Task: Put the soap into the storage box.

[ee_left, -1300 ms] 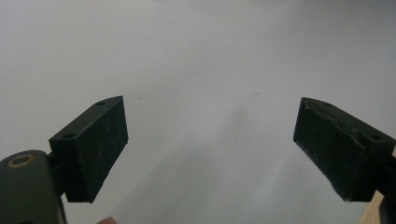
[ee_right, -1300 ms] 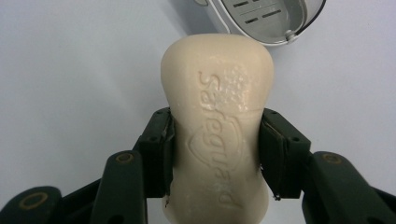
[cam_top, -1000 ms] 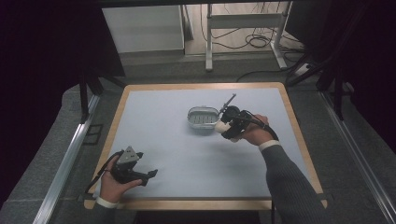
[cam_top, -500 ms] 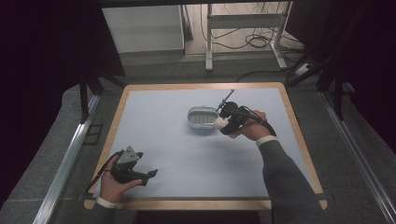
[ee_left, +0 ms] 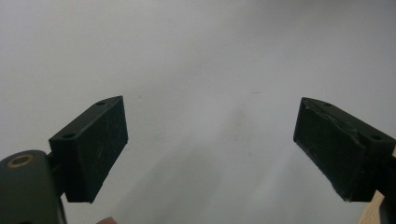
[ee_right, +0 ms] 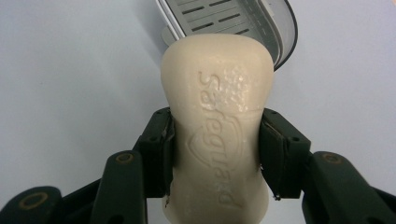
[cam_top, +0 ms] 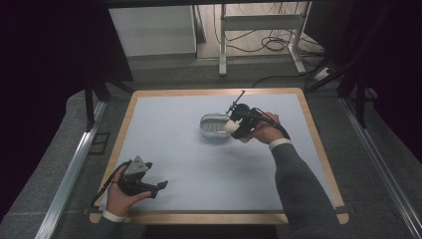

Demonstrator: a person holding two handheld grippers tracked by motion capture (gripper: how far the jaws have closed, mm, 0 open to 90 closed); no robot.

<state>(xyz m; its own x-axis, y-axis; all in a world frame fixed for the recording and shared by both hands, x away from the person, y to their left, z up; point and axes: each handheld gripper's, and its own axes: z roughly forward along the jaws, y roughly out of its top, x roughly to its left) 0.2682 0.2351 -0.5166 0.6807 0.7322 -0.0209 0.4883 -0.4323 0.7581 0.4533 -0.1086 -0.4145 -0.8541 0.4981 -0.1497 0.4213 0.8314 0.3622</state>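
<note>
A cream bar of soap [ee_right: 217, 126] with raised lettering is pinched at its waist by my right gripper [ee_right: 215, 154], which is shut on it. In the high view the soap [cam_top: 230, 126] hangs at the right rim of a grey slotted soap dish [cam_top: 213, 125] in the table's middle. The dish [ee_right: 243, 21] lies just beyond the bar's far end. My left gripper [cam_top: 160, 186] rests low near the front left corner, held in a hand. Its jaws stand wide apart over bare table, and the left gripper [ee_left: 210, 149] holds nothing.
The pale blue table top [cam_top: 199, 164] has a wooden rim [cam_top: 214, 217]. Metal rails run along both sides. Behind the table stand a white cabinet [cam_top: 152, 30], a frame's legs and floor cables [cam_top: 271, 47].
My right hand has carried the soap a little to the left, closer over the dish's right rim. The left hand has stayed put.
</note>
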